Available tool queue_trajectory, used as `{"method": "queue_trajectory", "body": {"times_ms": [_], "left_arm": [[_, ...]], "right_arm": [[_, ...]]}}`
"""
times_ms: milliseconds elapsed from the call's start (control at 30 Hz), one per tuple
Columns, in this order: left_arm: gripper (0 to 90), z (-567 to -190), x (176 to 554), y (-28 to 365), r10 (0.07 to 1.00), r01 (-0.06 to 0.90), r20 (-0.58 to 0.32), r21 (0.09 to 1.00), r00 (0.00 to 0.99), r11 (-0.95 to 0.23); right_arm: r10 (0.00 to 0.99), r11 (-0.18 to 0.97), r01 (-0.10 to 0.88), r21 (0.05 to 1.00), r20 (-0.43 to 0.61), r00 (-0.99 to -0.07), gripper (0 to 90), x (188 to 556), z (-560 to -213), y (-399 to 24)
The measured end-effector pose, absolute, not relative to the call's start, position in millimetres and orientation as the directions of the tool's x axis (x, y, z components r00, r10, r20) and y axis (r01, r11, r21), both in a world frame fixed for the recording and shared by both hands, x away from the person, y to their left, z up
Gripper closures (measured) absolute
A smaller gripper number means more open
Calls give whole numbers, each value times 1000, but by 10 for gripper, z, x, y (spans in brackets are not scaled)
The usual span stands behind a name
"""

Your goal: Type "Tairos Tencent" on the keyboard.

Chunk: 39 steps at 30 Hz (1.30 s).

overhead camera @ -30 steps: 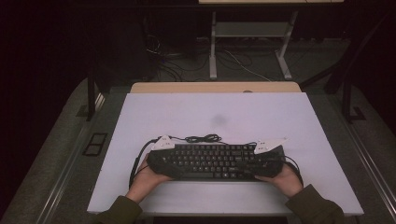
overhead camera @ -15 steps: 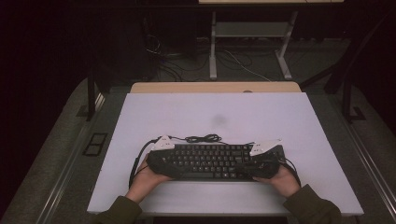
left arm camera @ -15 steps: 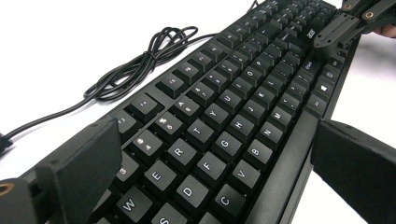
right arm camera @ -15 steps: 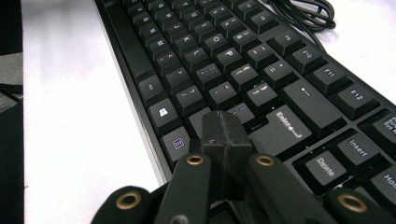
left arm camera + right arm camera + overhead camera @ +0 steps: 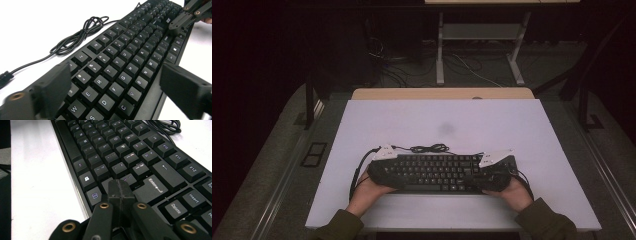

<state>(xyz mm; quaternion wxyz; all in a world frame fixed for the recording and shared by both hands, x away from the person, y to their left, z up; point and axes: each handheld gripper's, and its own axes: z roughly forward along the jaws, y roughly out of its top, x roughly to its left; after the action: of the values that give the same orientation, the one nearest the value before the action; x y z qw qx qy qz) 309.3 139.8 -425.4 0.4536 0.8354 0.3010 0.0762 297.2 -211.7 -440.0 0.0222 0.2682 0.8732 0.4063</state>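
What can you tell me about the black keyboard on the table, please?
The keyboard is a black full-size board of matt plastic, with pale legends on raised keycaps. It lies flat, keys up, lengthwise near the front edge of the white table. Its black cable lies bundled just behind it. The left claw straddles its letter end, jaws having just been closing; the shut right claw sits over keys near Enter.

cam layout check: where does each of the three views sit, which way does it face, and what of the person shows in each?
High view: fixed above the person's side, facing forward and down on the white table; both forearms and hands hold tongs at the ends of the keyboard.
Left gripper view: rides the left tongs, looking along the keyboard; its jaws, wide apart either side of the keys, have just been closing.
Right gripper view: rides the right tongs, shut, over the keys near Enter.
Shared: keyboard and its coiled cable.
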Motion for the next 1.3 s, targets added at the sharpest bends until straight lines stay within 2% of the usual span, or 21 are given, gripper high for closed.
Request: {"method": "queue_trajectory", "body": {"times_ms": [67,200,333,567,667,1300], "left_arm": [[163,-4252,3120,1395,567,443,-160,799,808,-406],[279,-4250,3181,1388,549,440,-165,795,819,-418],[437,-4244,3244,1355,535,440,-168,786,828,-433],[783,-4243,3318,1274,523,446,-170,766,835,-463],[889,-4253,3333,1253,519,450,-170,754,838,-479],[892,-4343,3341,1168,521,457,-156,721,839,-521]], "right_arm": [[487,524,452,722,181,-854,893,2971,-4401,-2118],[486,524,452,722,182,-855,892,2972,-4401,-2118],[487,524,453,721,182,-854,893,2971,-4401,-2118],[487,523,453,722,183,-854,892,2970,-4403,-2119],[487,522,454,722,184,-854,893,2970,-4403,-2119],[487,521,455,722,186,-853,893,2969,-4404,-2121]]}}
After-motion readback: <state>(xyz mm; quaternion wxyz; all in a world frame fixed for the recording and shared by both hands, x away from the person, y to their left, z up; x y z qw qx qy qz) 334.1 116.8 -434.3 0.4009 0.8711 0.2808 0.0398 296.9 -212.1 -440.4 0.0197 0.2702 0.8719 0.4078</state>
